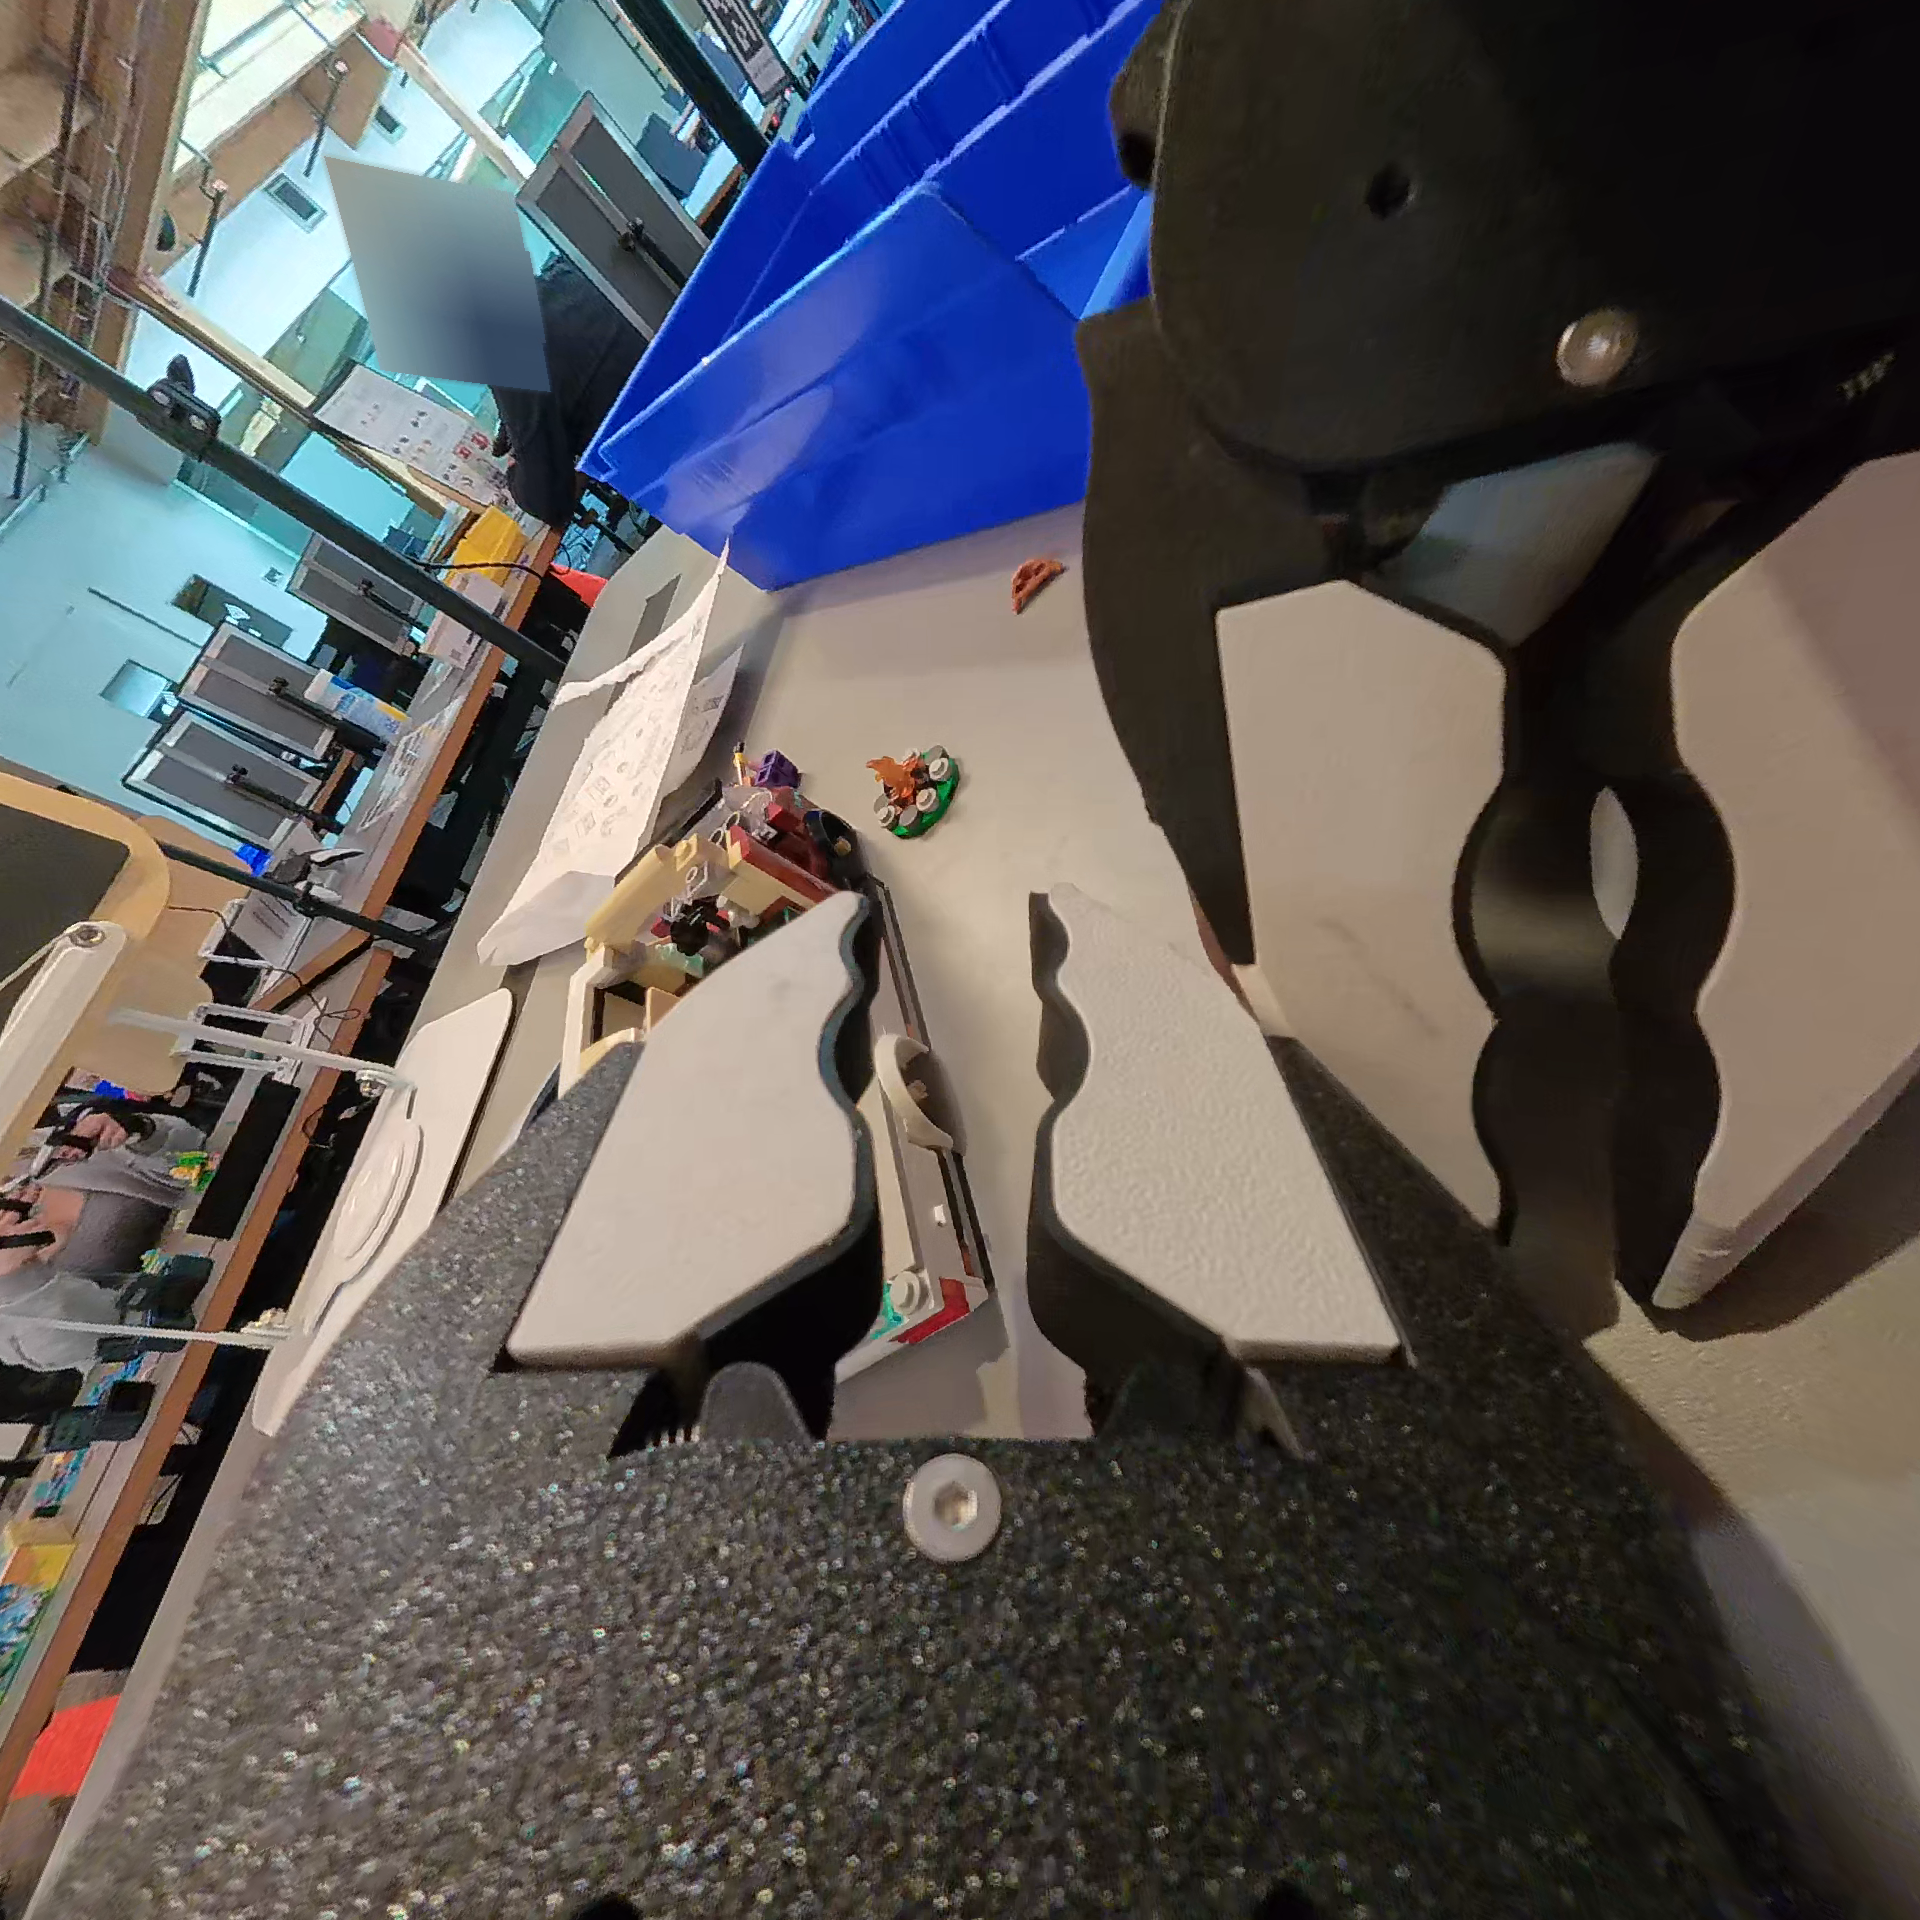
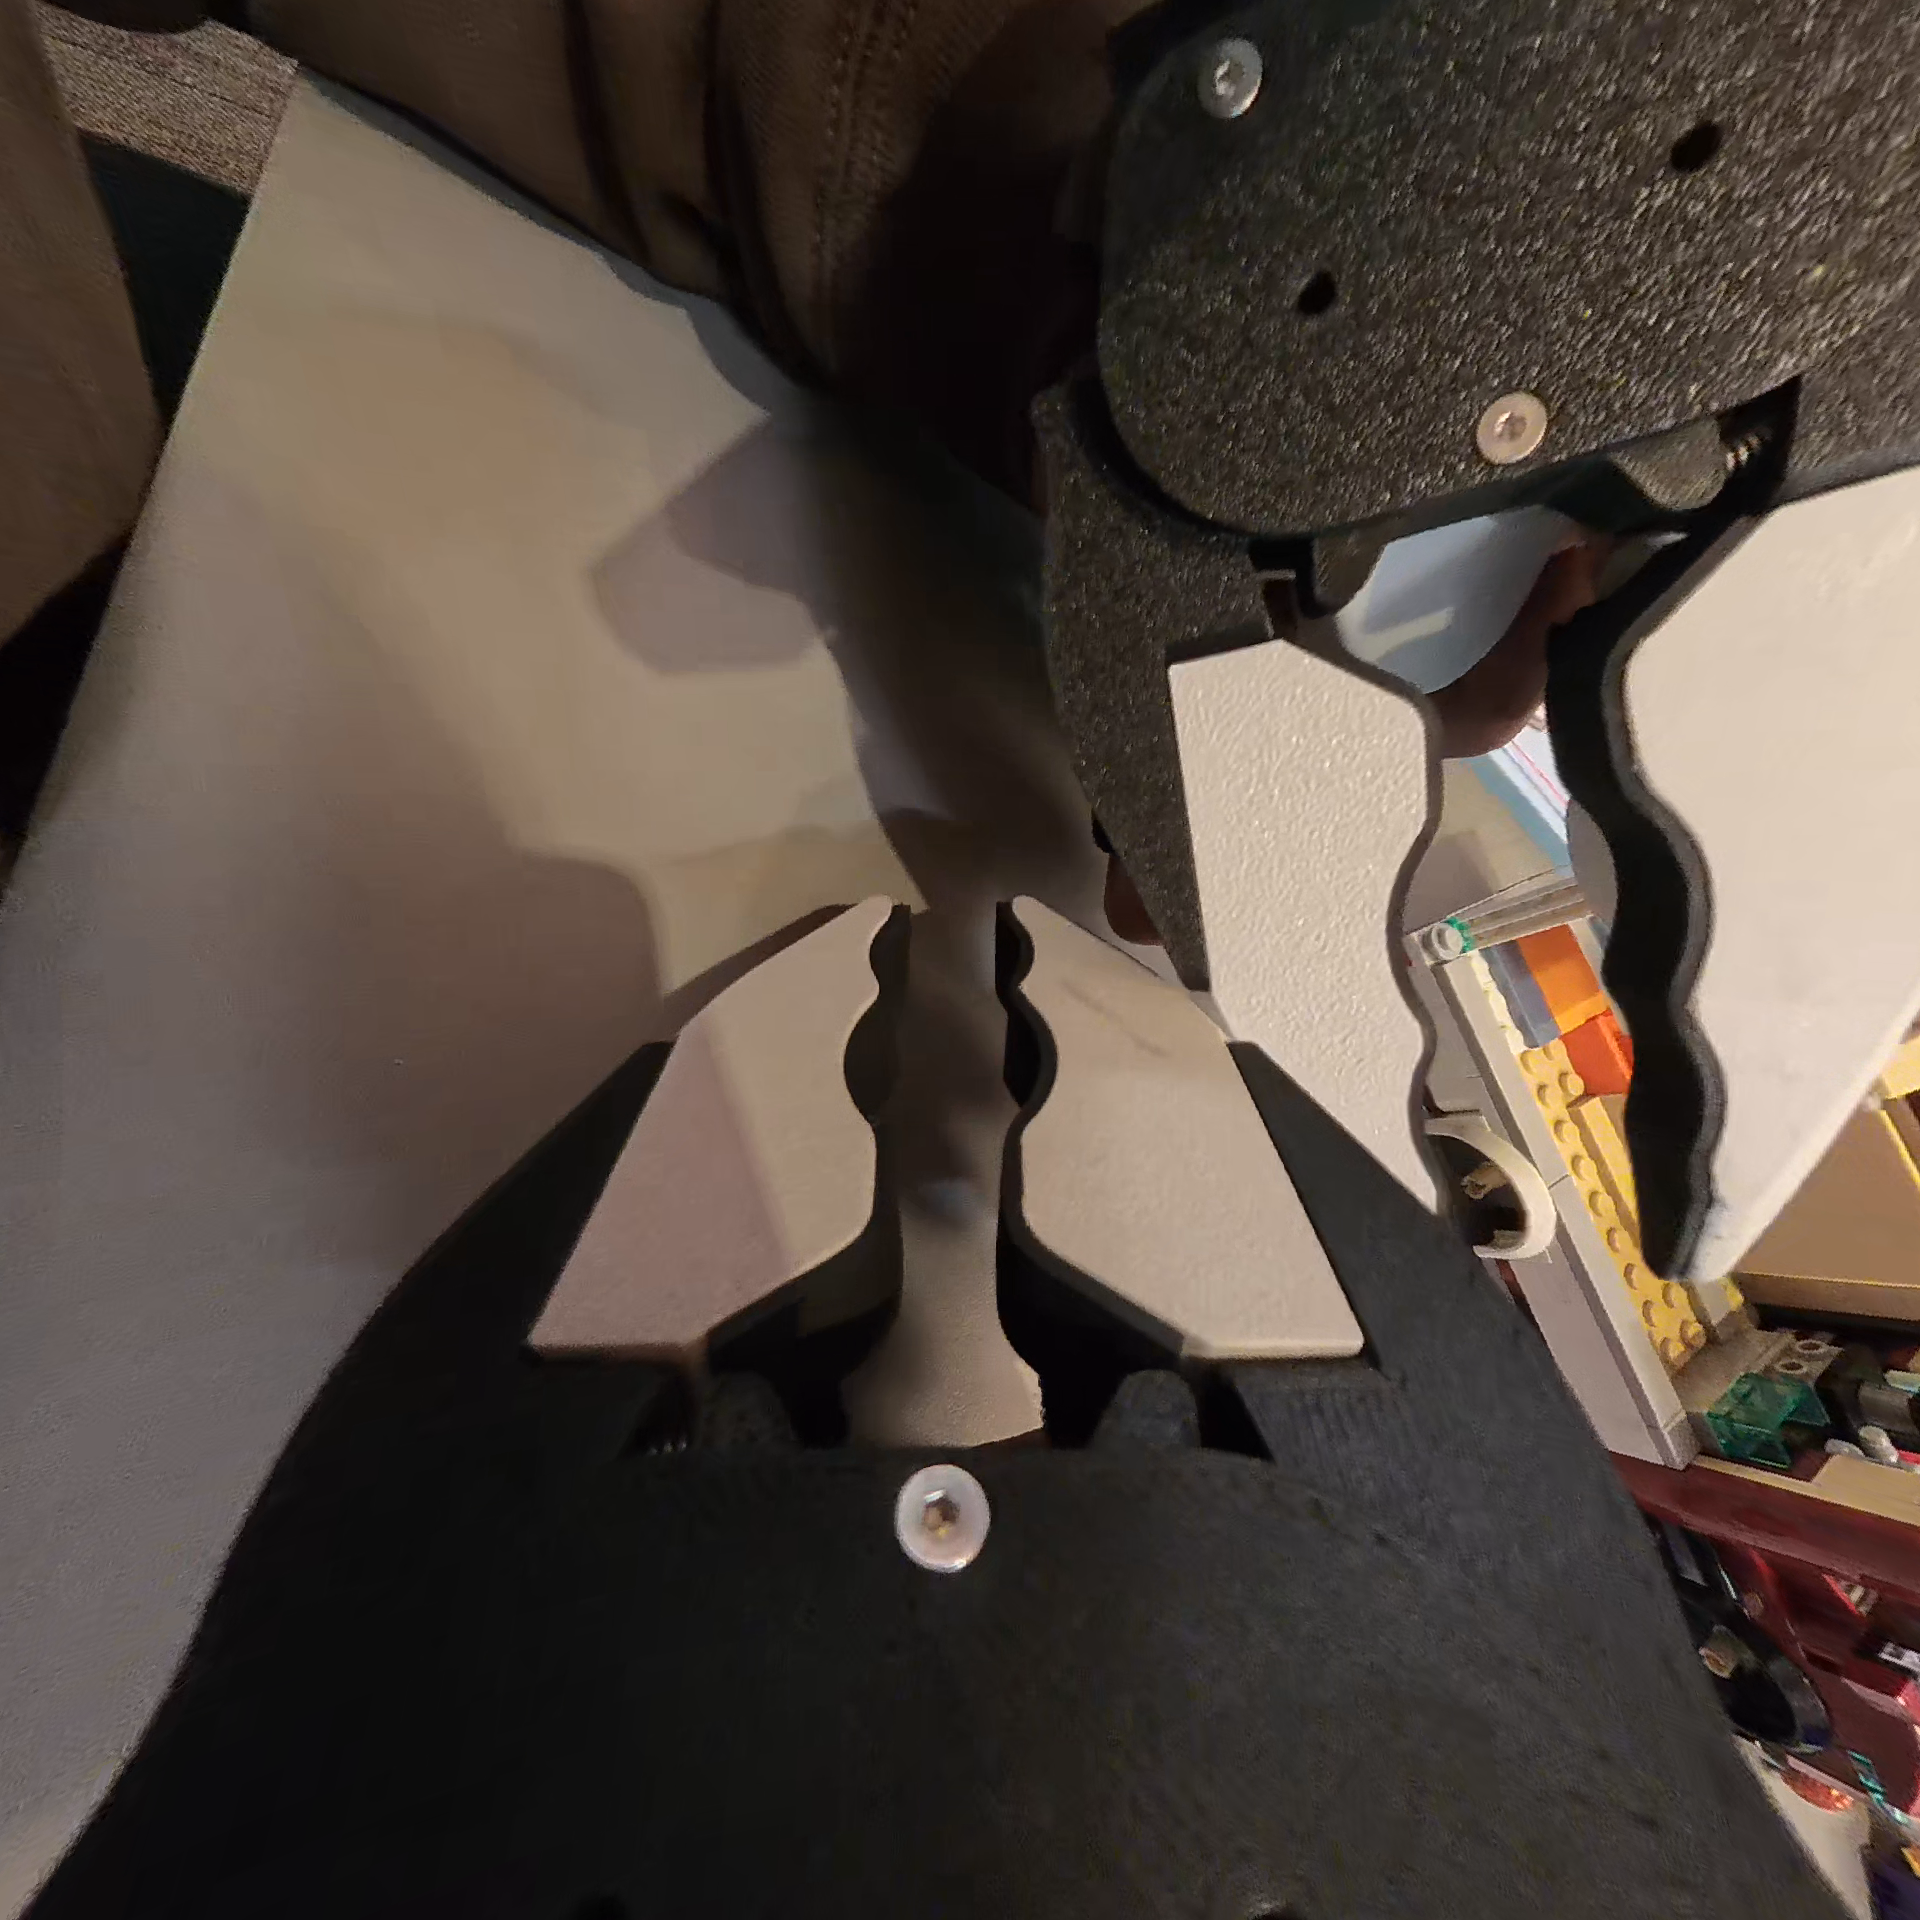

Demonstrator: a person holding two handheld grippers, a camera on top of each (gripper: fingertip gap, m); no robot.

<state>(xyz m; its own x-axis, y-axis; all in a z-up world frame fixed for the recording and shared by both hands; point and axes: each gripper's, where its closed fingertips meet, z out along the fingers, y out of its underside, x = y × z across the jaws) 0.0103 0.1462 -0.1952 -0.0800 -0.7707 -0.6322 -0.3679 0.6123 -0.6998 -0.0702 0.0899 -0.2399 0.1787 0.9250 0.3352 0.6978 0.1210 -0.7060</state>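
My left gripper (image 1: 956, 904) is open low over the grey table (image 1: 997, 686). Its fingers straddle the edge of a brick model (image 1: 686, 935): a long grey plate with a white arch piece (image 1: 914, 1091) lies in the gap, and the right pad stands clear of it. The right wrist view shows the same gripper (image 2: 1558, 1195) over the model's yellow and orange bricks (image 2: 1579, 1060). My right gripper (image 2: 948, 914) has a narrow gap and nothing pressed between its pads; a small pale blurred thing (image 2: 945, 1200) shows deep in the gap. It also looms in the left wrist view (image 1: 1558, 1247).
Blue bins (image 1: 883, 395) stand at the table's back. A printed sheet (image 1: 623, 790) lies beside the model. A small green round plate with an orange flame piece (image 1: 914, 790) and a brown piece (image 1: 1037, 582) lie beyond. A person in dark clothing (image 2: 831, 156) is close. Tip to tip, the grippers are about 10 cm apart.
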